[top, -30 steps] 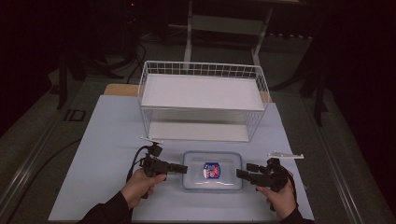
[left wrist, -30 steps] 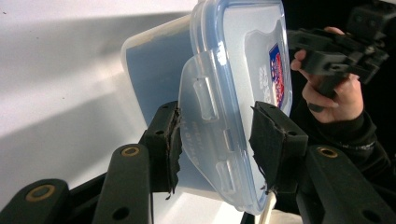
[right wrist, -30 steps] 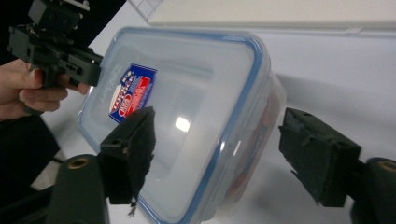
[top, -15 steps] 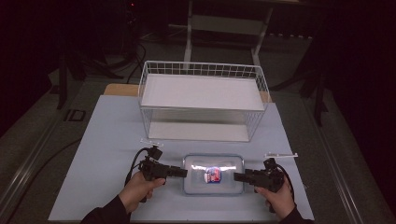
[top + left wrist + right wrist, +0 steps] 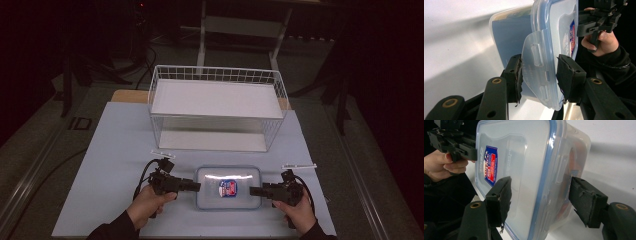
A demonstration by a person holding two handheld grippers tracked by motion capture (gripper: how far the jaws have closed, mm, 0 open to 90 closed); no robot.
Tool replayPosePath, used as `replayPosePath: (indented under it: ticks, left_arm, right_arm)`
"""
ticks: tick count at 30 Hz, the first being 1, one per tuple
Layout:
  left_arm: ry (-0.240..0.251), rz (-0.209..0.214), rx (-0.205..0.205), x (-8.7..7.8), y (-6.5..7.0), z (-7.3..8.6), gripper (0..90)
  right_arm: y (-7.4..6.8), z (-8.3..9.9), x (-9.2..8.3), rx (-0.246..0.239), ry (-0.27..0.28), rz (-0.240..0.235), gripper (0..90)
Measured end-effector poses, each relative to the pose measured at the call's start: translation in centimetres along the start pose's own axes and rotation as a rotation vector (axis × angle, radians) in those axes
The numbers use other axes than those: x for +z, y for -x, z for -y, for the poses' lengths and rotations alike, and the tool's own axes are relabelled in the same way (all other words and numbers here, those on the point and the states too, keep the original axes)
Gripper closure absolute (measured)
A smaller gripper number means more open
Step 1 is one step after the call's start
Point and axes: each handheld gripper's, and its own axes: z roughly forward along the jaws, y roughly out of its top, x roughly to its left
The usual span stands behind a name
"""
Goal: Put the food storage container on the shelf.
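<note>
Now the clear plastic food container [image 5: 228,187] sits nearer the front edge of the surface [image 5: 115,150] than it did a second ago, with both grippers drawn in tight against its short ends. That suggests a two-sided lift is being set up, probably toward the white wire basket [image 5: 216,107] at twelve o'clock.

The left gripper [image 5: 192,186], at nine o'clock of the container, reaches in level from the person's left hand [image 5: 150,202]. In the left gripper view its jaws straddle the lid's side latch [image 5: 536,72], one pad touching, not yet clamped.

The right gripper [image 5: 254,190], at three o'clock, mirrors it; its jaws stand wide apart around the lid rim.
</note>
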Motion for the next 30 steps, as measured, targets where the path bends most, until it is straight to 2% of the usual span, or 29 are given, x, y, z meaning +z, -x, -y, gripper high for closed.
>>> replayPosePath:
  ticks: [2, 3, 4, 6, 15, 20, 30]
  left_arm:
    - [-0.003, -0.001, -0.006, 0.0, 0.0, 0.0, 56.7]
    - [-0.002, 0.001, -0.016, 0.0, -0.1, 0.0, 56.7]
    - [-0.004, 0.008, -0.015, 0.0, -0.1, 0.0, 57.0]
    - [-0.005, 0.0, -0.003, -0.1, 0.2, 0.1, 57.3]
    - [-0.002, -0.016, 0.001, -0.2, 0.7, 0.2, 57.7]
    - [0.023, -0.025, 0.006, -0.7, 1.0, -0.1, 57.7]
    - [0.068, -0.038, 0.052, -2.7, 2.6, -1.6, 57.7]
  right_arm:
    - [0.0, -0.1, -0.1, 0.011, -0.005, 0.0, 37.0]
    - [0.0, -0.1, -0.2, 0.026, 0.002, -0.002, 42.3]
    - [0.0, -0.2, -0.6, 0.035, 0.014, 0.0, 46.0]
    - [0.1, -0.2, -0.8, 0.052, 0.003, -0.015, 47.3]
    - [-0.4, -0.1, -1.1, 0.045, -0.005, 0.003, 48.5]
    - [-0.8, -0.2, -1.1, 0.041, 0.007, 0.007, 48.6]
    - [-2.6, -2.1, -1.9, -0.008, 0.047, 0.01, 48.6]
